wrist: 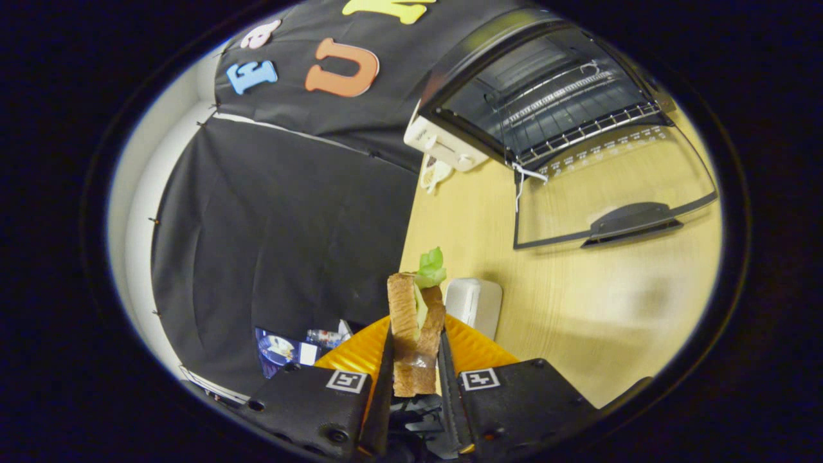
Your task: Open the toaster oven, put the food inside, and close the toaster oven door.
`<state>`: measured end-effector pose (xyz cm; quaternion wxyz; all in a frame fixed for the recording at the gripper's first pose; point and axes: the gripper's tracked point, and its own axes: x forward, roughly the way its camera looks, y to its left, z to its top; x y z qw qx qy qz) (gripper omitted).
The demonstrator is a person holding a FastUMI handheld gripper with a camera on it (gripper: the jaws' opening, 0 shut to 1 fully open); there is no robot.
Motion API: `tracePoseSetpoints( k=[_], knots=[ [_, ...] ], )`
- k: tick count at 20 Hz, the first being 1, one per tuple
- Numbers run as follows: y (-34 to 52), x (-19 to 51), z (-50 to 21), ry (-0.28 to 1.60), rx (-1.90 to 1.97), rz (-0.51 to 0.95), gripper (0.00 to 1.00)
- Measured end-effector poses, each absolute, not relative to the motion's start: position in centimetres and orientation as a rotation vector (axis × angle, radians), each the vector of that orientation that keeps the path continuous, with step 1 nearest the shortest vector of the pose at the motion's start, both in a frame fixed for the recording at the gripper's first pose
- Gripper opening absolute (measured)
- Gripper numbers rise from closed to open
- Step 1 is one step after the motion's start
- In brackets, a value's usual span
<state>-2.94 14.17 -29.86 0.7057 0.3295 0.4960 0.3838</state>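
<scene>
Sandwich (pixel 416 334) is clamped between the two fingers of the gripper (pixel 415 376), stood on edge, long axis pointing forward along the fingers, lettuce at the far end. An orange plate (pixel 476 350) is seen just under the sandwich, a white box (pixel 474 302) just beyond it. The toaster oven (pixel 546 96) lies well ahead of the sandwich and to the right, door (pixel 611 193) already dropped flat onto the table (pixel 578 308), rack (pixel 578 132) exposed. Path to the cavity appears unobstructed, though fisheye distortion makes clearance over the door hard to judge.
</scene>
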Motion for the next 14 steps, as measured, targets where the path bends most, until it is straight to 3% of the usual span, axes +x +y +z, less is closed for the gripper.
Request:
tracePoseSetpoints(
  k=[7, 14],
  knots=[
    [8.6, 3.4, -31.1, 0.959, 0.724, 0.726, 0.4],
    [4.8, 11.9, -29.7, 0.695, 0.934, 0.569, 0.4]
  ],
)
